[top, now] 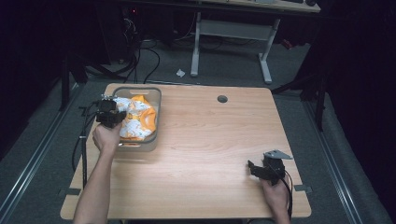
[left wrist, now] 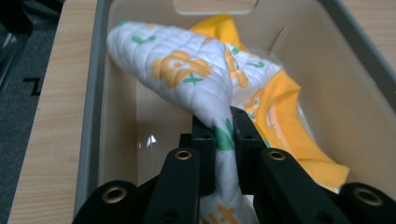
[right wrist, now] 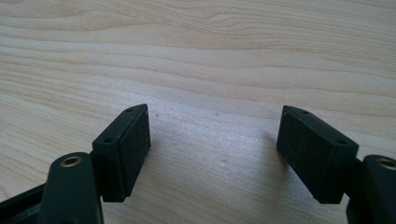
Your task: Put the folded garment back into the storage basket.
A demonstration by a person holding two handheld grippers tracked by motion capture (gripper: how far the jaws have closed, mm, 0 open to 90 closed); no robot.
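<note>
Orange and white quilted cloth (top: 136,119) fills the grey bin (top: 158,100) at the far left corner of the wooden table (top: 205,140) in the high view, and the left gripper (top: 110,113) hangs over the bin's left side, the hand (top: 106,137) behind it above the rim, likely so the fabric can be lifted straight out rather than dragged over the wall. Over at the near right corner, the right gripper (top: 256,169) sits low by the table edge, well apart from the bin, seemingly parked out of the way. On to the left gripper view: the jaws are pinched tight on a twisted fold of the white patterned cloth (left wrist: 187,74), which rises in a hump out of the bin (left wrist: 91,107) while the orange part trails to the right along the floor of it; how much fabric lies beneath that hump is hidden, and the print is too bunched to read. Now the right gripper view: its fingers (right wrist: 126,144) stand wide apart with nothing between them, just bare wood grain (right wrist: 210,70) below, and whether they touch the surface is hard to say.
</note>
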